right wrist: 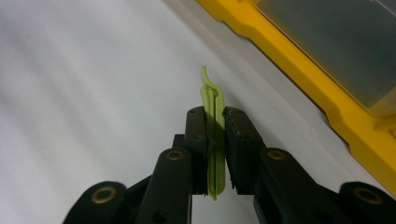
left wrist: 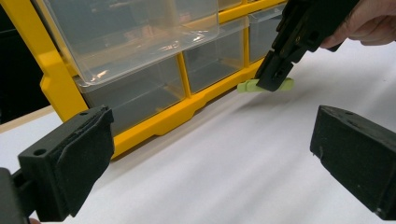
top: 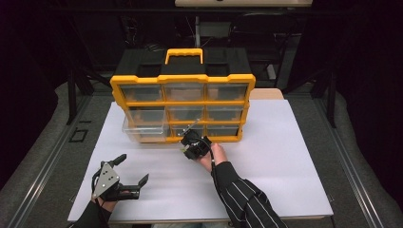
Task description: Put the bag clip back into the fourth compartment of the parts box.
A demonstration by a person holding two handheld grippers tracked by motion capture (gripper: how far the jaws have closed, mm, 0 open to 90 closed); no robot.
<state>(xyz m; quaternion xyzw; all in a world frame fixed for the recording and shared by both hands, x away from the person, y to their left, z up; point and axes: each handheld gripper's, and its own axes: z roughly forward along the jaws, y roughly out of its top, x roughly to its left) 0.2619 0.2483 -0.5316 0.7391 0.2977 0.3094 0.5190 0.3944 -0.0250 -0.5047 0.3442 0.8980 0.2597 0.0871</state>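
- The green clip [right wrist: 214, 140] is what we see pinched between the jaws of the right gripper [right wrist: 215, 116], just in front of the organizer's bottom rail.
- We see that gripper [top: 190, 141] at the foot of the yellow organizer [top: 183, 78], below its middle column.
- We find the left gripper [top: 130, 168] spread wide and empty, well in front of the organizer's left end.
- One clear drawer [top: 145, 127] at the organizer's left stands pulled out.
- The organizer sits on a white board [top: 275, 156].
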